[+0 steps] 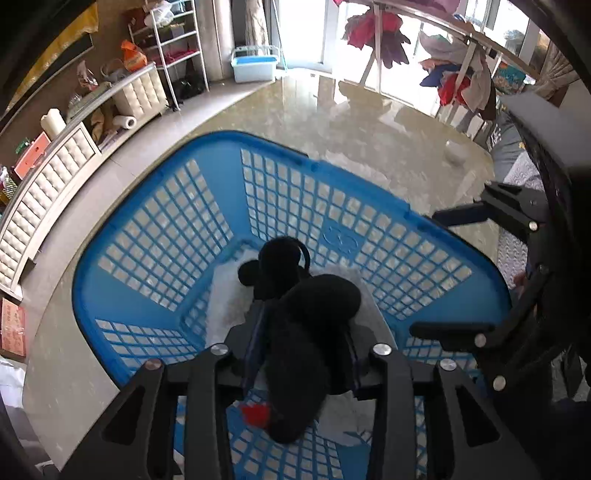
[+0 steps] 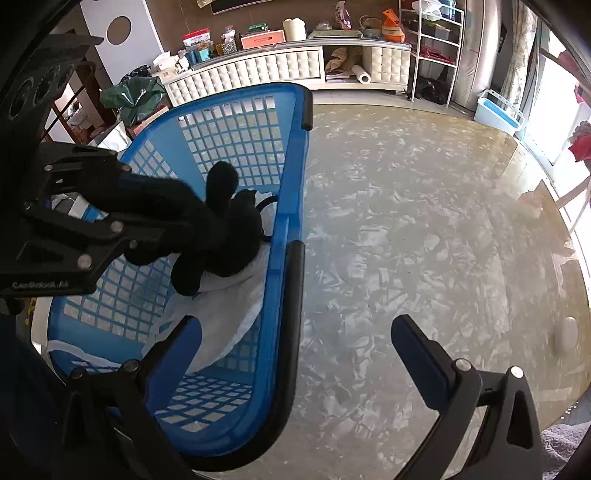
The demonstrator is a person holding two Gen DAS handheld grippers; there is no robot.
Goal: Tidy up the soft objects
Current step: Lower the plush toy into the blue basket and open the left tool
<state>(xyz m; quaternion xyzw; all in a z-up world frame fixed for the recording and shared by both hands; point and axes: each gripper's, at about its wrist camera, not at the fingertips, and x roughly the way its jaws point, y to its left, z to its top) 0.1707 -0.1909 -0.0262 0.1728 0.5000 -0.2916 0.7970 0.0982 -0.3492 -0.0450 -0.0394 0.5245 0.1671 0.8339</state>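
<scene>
table [image 2: 424, 221]: nothing soft seen left on it | basket [image 2: 284, 280]: at table's left edge, white cloth [image 2: 229, 317] inside | black toy [image 1: 295, 332]: pinched by left gripper [image 1: 301, 365] above basket, release pending | right gripper [image 2: 295, 354]: spread, holding nothing

A glossy marbled table top [image 2: 406, 229] filled the foreground. A tufted white cabinet [image 2: 280, 70] ran along the far wall, with a paper towel roll [image 2: 360, 76] in its open compartment and an orange box [image 2: 263, 39] on top. A white wire shelf [image 2: 436, 48] stood beside it. A light blue bin [image 1: 254, 63] sat near the window. Clothes [image 1: 376, 31] hung on a drying rack.
</scene>
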